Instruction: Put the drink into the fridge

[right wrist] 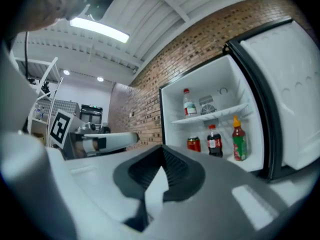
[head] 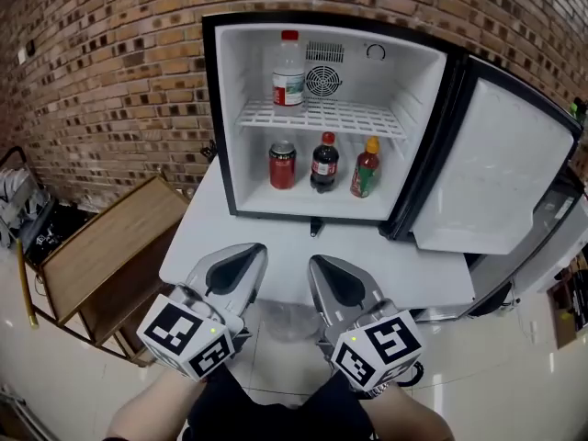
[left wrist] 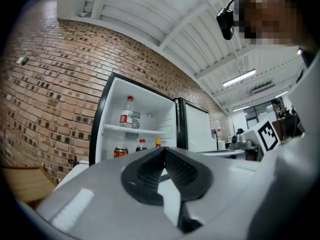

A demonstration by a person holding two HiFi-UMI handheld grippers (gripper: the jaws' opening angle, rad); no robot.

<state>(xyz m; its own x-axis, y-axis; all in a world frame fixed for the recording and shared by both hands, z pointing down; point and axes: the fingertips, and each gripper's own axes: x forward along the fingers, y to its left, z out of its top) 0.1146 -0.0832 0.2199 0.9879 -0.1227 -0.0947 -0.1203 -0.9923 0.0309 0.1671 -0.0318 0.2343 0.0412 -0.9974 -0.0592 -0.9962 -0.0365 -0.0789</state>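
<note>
Four containers inside open mini fridge (head: pixel 234 154), none in either claw. Up top on wire shelf (head: pixel 349 118): clear bottle (head: pixel 288 72) with red cap, upright, toward left. On fridge floor, in a row from left: red can (head: pixel 282 164), dark cola bottle (head: pixel 324 162), red sauce bottle (head: pixel 366 169) with yellow cap and green label. All upright, near one another but apart. Fridge door (head: pixel 496 168) swung wide to right. Fridge set on white table (head: pixel 211 237), backed by brick wall (head: pixel 110 81); wooden side table (head: pixel 101 246) at lower left. Low over near table edge, left gripper (head: pixel 253 251) (left wrist: pixel 164 149): jaws pressed together at tips, nothing between. Just beside it, right gripper (head: pixel 320 263) (right wrist: pixel 162 146): likewise closed tip to tip, empty. Both pointed level toward fridge opening, well short of it.
</note>
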